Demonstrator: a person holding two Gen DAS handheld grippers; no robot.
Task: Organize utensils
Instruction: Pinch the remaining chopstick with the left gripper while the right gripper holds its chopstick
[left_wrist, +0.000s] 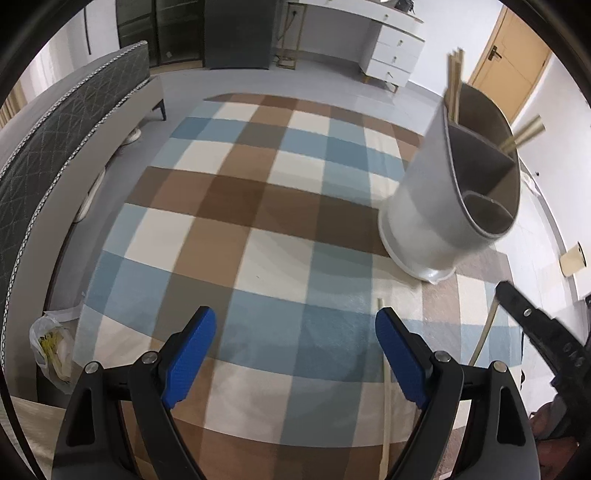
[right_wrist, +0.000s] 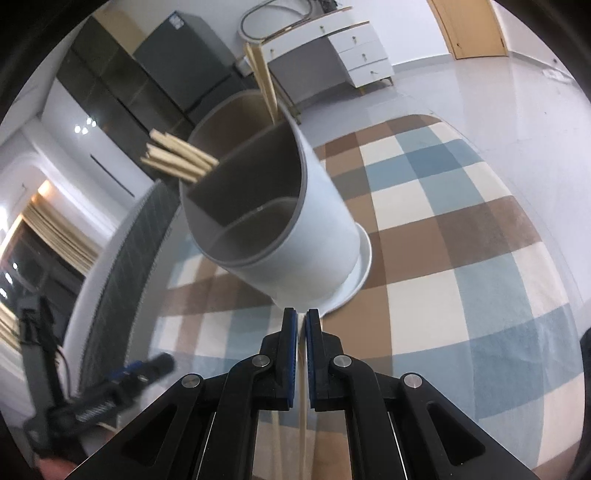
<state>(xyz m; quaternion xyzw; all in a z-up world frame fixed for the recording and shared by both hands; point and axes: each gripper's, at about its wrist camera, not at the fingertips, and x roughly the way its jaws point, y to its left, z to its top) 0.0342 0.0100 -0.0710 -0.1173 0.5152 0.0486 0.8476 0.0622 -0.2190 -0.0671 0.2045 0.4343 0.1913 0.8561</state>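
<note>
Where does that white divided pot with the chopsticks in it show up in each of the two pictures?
Left wrist view: the white utensil holder is at the upper right, leaning, chopsticks poking out of its top.
Right wrist view: the same holder fills the centre, just beyond the shut right tool.
Shared landmark: the checkered rug under the holder.

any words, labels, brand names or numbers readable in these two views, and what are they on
None can be read.
Sticker on the dark cabinet: blue and white, too small and blurred to read.
Embossed marks on the right gripper's arm in the left wrist view: blurred, unreadable.
White utensil holder: plain, no label visible.
Chopsticks in the holder: no print visible.
</note>
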